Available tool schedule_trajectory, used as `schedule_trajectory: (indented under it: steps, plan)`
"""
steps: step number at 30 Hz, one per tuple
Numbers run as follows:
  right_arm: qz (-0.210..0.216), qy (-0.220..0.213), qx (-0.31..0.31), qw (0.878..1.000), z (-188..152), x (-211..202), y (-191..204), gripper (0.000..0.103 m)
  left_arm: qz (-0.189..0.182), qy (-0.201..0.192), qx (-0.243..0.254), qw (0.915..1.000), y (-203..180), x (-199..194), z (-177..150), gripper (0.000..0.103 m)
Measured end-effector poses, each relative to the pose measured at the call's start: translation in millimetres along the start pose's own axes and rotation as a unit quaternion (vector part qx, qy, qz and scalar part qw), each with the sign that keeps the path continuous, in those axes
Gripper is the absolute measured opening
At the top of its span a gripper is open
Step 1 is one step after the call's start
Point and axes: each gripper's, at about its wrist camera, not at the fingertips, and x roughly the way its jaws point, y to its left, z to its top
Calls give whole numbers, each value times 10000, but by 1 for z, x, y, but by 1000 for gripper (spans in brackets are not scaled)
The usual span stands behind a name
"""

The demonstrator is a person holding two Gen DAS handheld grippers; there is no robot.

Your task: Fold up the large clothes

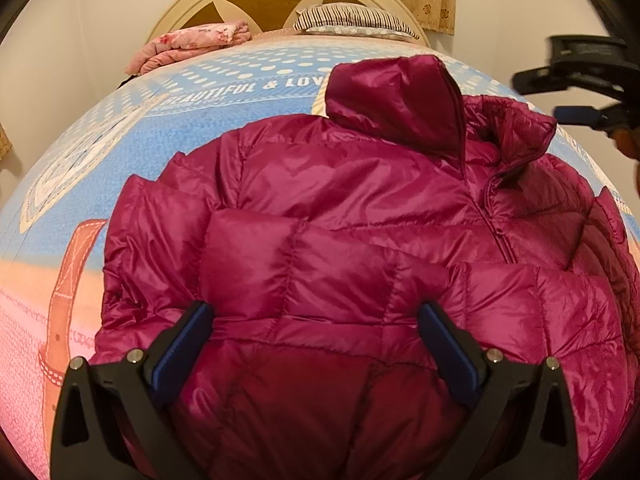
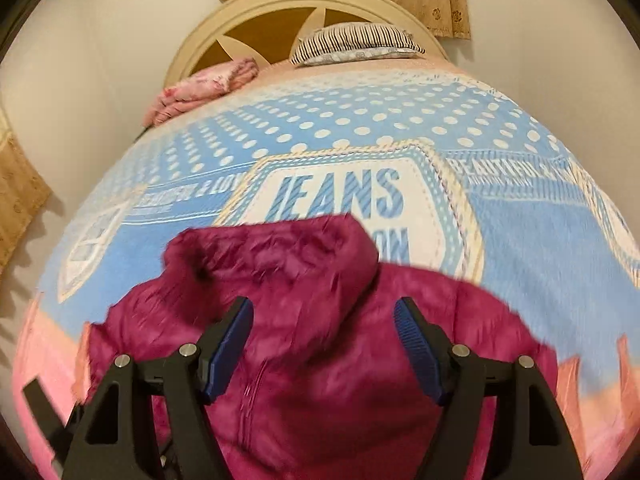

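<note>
Left gripper (image 1: 316, 356) hovering open over jacket (image 1: 360, 220), nothing pinched; right gripper (image 2: 324, 344) also open above collar, apparently between grasps. Jacket lying spread across bed (image 2: 540, 240), sleeves tucked in, probably flattening for next fold.

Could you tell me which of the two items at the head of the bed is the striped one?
The striped pillow, leaning against the headboard, has dark and light stripes; the folded pink blanket beside it is floral.
</note>
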Motion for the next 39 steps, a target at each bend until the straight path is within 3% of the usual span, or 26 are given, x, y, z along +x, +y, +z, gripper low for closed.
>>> schedule_trajectory:
  steps: [3,5,6,8,9,17,20,23,25,28,31,32,33,35,37,39]
  plan:
    - [-203,291,-85,9993,7,24,-1,73,-1,0,-1,10000,0,0,0,103]
    - [-333,445,-187,9983,7,35,-2,53,-1,-1,-2,10000,0,0,0,103]
    - [-371,452,-244,9980,5,36,-3,38,1,-1,-2,10000,0,0,0,103]
    - [-361,443,-340,9978,-1,33,-7,20,2,-2,-2,10000,0,0,0,103]
    - [-386,421,-401,9976,-5,31,-9,17,3,-1,-2,10000,0,0,0,103]
    - [-453,310,-329,9979,-35,21,-37,12,-148,-62,10,9999,-1,-17,1,103]
    - [-387,224,-274,9986,-43,21,-44,12,-188,-524,185,9983,-1,-57,14,103]
    - [-316,146,-238,9991,-48,22,-48,12,-117,-947,170,9953,0,-88,53,103]
    - [-254,174,-158,9994,-52,25,-52,12,-229,-884,98,9958,1,-80,78,103]
    - [-209,189,-87,9996,-56,28,-55,12,-48,-662,52,9978,-5,-47,106,103]
    - [-157,133,-49,9998,-61,28,-58,12,54,-348,287,9990,-21,-6,114,103]
    - [-125,122,-39,9998,-63,28,-59,12,160,-201,334,9991,-24,8,113,98]
    - [-101,113,-27,9999,-64,29,-60,12,219,-53,310,9993,-24,20,107,73]
    - [-23,94,14,10000,-67,29,-64,12,-74,413,139,9990,-19,42,97,39]
    - [62,98,41,9999,-70,29,-68,12,-220,387,66,9990,-18,41,88,34]
    - [131,95,60,9999,-70,29,-70,12,-93,261,297,9992,-25,36,79,33]
